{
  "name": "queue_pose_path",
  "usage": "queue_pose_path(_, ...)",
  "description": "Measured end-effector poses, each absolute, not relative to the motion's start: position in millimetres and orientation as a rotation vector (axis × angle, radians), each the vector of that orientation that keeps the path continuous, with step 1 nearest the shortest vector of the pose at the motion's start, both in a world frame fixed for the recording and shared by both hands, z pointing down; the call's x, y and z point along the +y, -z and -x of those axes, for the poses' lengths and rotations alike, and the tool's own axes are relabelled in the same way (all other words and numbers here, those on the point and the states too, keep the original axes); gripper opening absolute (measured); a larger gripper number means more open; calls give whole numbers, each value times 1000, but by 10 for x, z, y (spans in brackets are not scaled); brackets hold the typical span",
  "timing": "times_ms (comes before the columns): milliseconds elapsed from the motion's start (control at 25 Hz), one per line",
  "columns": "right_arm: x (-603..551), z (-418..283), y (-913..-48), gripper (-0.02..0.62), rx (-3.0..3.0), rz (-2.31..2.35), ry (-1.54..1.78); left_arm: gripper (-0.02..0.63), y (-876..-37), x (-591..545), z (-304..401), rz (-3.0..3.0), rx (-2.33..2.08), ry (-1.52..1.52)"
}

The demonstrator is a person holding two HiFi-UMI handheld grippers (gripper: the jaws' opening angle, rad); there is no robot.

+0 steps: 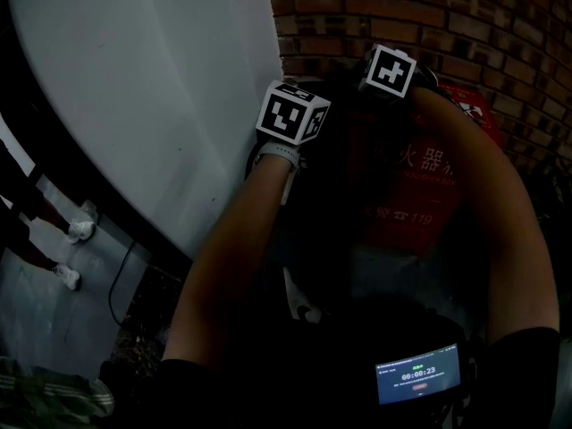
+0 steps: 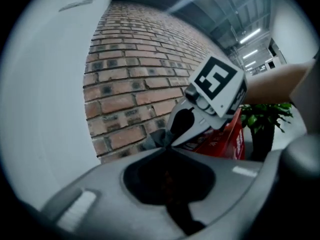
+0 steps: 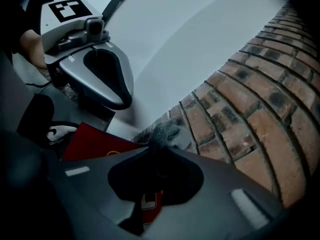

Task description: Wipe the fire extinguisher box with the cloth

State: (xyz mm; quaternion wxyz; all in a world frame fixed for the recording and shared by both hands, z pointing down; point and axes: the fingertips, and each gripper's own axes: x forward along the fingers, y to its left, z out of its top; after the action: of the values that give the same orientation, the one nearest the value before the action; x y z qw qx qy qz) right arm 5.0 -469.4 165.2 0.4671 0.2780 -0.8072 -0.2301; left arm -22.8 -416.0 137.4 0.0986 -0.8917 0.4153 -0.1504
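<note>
The red fire extinguisher box [image 1: 420,186] stands against the brick wall, below my arms in the dim head view. There only the left marker cube [image 1: 293,113] and the right marker cube [image 1: 390,70] show, and the jaws are hidden. A small grey cloth [image 2: 157,137] pokes out of my left gripper [image 2: 168,146], whose jaws are shut on it. My right gripper [image 3: 158,147] is shut on the same cloth [image 3: 163,132]. The two gripper tips meet just above the box's top [image 3: 97,143], close to the wall.
A white curved wall [image 1: 161,88] runs along the left and a brick wall [image 1: 429,7] along the back. A potted plant [image 2: 265,119] stands behind the box. A cable [image 1: 121,275] and a person's shoes [image 1: 79,231] are on the floor at left.
</note>
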Motion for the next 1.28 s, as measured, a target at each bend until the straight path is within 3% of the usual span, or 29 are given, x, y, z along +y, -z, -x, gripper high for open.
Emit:
queue_pose_path(400,-4603,-714,-1725,25,-1970,-736,449,-1,-1228,-4053,-278,2637,1145,463)
queue_pose_path(1280,-3998,-2883,-1676,25,-1956,-961,285,-1,-1251,-3651,-1932,2612,911,605)
